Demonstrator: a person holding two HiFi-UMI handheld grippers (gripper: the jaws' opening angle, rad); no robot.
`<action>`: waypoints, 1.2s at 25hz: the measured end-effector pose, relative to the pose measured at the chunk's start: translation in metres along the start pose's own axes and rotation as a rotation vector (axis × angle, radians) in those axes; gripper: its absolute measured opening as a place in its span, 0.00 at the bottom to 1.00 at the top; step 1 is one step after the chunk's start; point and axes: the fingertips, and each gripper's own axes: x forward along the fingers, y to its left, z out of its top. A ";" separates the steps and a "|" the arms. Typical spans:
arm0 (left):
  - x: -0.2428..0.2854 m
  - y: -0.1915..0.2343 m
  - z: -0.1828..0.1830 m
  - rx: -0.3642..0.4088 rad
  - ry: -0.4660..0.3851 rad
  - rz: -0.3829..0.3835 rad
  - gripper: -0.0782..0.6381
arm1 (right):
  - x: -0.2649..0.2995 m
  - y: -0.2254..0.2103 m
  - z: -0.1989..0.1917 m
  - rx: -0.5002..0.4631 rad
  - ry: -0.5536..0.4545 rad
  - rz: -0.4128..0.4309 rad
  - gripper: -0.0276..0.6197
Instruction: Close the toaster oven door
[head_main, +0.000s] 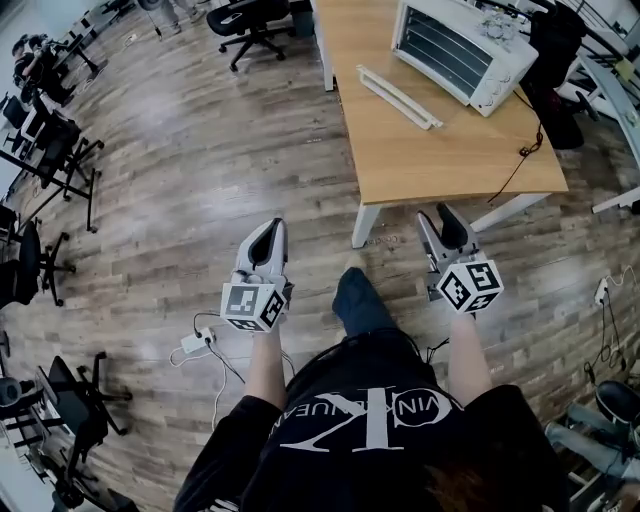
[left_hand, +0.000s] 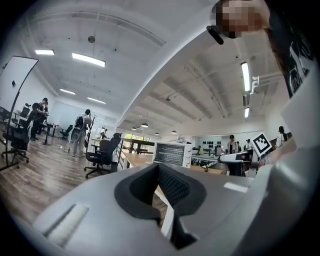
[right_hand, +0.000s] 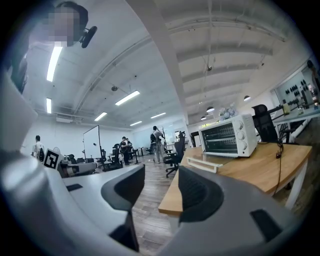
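A white toaster oven stands at the far end of a wooden table. Its door hangs open, lying flat toward me with a white handle. Both grippers are held close to my body, well short of the table. My left gripper is over the floor with its jaws together and nothing in them. My right gripper is near the table's front edge, jaws apart and empty. The left gripper view shows the oven far beyond its closed tips. In the right gripper view the oven and its lowered door lie ahead to the right of the spread jaws.
Black office chairs stand at the back and along the left. A white power strip with a cord lies on the wood floor by my left side. A black cable hangs over the table's right edge. People stand far off.
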 end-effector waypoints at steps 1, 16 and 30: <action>0.008 0.001 0.001 0.002 -0.003 -0.008 0.12 | 0.007 -0.004 -0.001 0.002 0.000 -0.002 0.32; 0.146 0.042 0.021 0.040 0.015 -0.099 0.12 | 0.112 -0.069 0.009 0.014 0.041 -0.045 0.32; 0.272 0.061 0.012 0.048 0.073 -0.223 0.12 | 0.179 -0.132 -0.001 0.055 0.098 -0.120 0.32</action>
